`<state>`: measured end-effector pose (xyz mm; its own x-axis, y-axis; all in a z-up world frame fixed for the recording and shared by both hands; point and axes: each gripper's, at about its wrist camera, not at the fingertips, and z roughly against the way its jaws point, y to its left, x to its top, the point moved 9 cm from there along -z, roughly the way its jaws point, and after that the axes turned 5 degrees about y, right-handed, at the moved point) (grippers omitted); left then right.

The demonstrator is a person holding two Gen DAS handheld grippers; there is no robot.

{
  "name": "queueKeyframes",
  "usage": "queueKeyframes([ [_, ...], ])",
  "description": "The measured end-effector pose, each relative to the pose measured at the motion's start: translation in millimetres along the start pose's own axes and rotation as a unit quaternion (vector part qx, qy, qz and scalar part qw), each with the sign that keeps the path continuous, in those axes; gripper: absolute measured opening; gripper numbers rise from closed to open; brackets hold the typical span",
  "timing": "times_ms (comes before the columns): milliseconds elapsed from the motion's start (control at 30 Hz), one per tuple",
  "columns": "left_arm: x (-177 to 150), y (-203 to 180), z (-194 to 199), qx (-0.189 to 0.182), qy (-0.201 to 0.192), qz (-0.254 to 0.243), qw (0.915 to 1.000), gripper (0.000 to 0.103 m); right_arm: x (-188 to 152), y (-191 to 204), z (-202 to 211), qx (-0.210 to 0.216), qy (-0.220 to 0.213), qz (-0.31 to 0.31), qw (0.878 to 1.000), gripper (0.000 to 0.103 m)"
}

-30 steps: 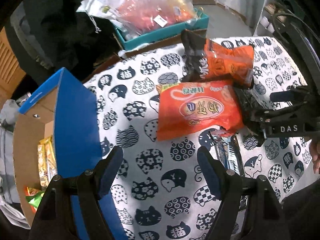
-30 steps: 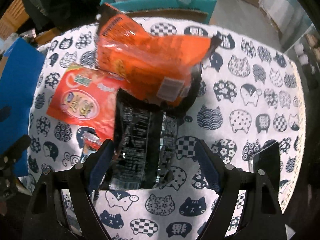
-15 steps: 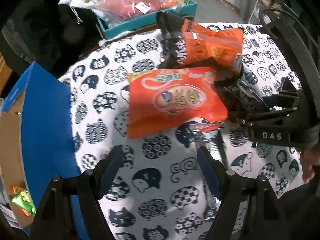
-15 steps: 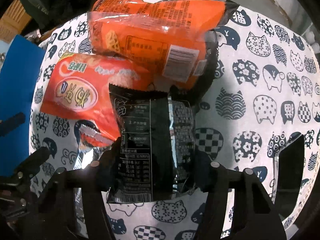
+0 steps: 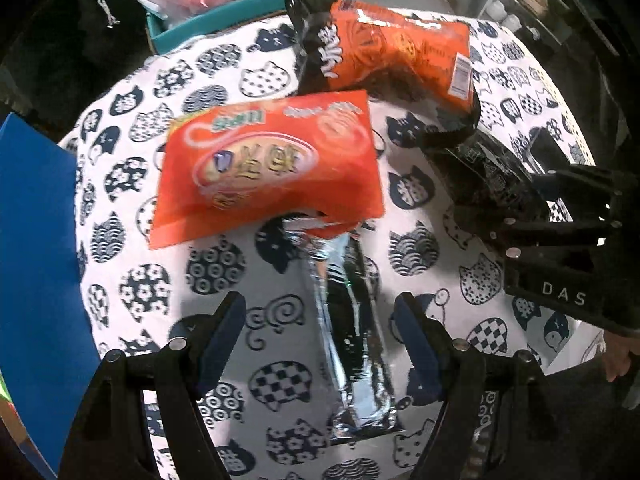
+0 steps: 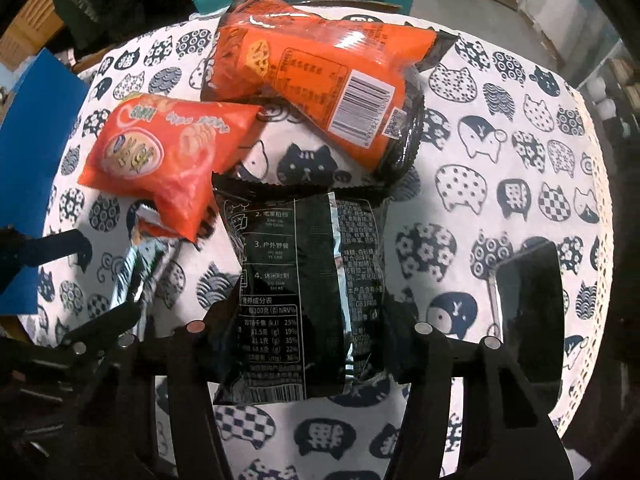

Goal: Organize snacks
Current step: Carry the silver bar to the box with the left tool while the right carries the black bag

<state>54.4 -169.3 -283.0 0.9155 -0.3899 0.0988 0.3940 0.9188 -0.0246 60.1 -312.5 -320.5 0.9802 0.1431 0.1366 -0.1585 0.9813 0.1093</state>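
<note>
Several snack packs lie on a round table with a cat-print cloth [image 5: 132,280]. My left gripper [image 5: 320,328] is open, its fingers on either side of a long silver-and-black pack [image 5: 352,340]. Beyond it lies a red pack [image 5: 264,164], then an orange-and-black bag [image 5: 384,52]. My right gripper [image 6: 308,332] is closed on the near end of a black pack [image 6: 308,280] with white print, which lifts off the cloth. The red pack [image 6: 160,160] and orange bag [image 6: 320,76] lie beyond it. The right gripper also shows at the right of the left wrist view [image 5: 472,220].
A blue cardboard box [image 5: 36,280] stands at the table's left edge. A teal tray [image 5: 248,12] with bagged goods sits beyond the far edge. A black phone-like slab [image 6: 528,308] lies on the cloth to the right. Shelves stand at far right.
My left gripper moved right, from beside the blue box to over the silver-and-black pack. My right gripper closed on the black pack and pulled it clear of the orange bag.
</note>
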Motion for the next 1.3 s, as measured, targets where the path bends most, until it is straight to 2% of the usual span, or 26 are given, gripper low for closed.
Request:
queueKeyframes([
  [233,-10.3,-16.5,-16.4,0.003,0.018,-0.021,0.9996,0.078,-13.5,-6.0,2.8,0.007,-0.002,0.004,1.0,0.056],
  [267,-12.3,-17.8,-18.3,-0.001,0.02,-0.022,0.9996,0.074,-15.4,-6.2,6.6,0.009,-0.004,0.005,1.0,0.056],
  [367,-15.0,-20.4,-27.5,-0.009,0.033,-0.028,0.999,0.044,-11.4,-1.1,16.2,0.013,-0.01,0.008,1.0,0.056],
  [467,-17.4,-21.6,-27.3,-0.002,0.02,-0.036,0.9991,0.033,-10.5,2.8,22.7,0.017,-0.015,0.011,1.0,0.056],
  [767,-20.7,-8.9,-13.6,-0.001,-0.003,-0.031,0.9995,0.031,-4.7,4.6,40.9,0.017,-0.021,0.02,0.999,0.056],
  [933,-22.5,3.2,7.5,0.013,-0.025,-0.032,0.9991,0.031,4.3,13.8,46.9,0.016,-0.028,0.027,0.999,0.056],
  [1300,-21.0,16.2,46.3,0.017,-0.065,-0.03,0.9973,0.031,10.7,32.3,66.0,0.012,-0.045,0.04,0.998,0.056],
])
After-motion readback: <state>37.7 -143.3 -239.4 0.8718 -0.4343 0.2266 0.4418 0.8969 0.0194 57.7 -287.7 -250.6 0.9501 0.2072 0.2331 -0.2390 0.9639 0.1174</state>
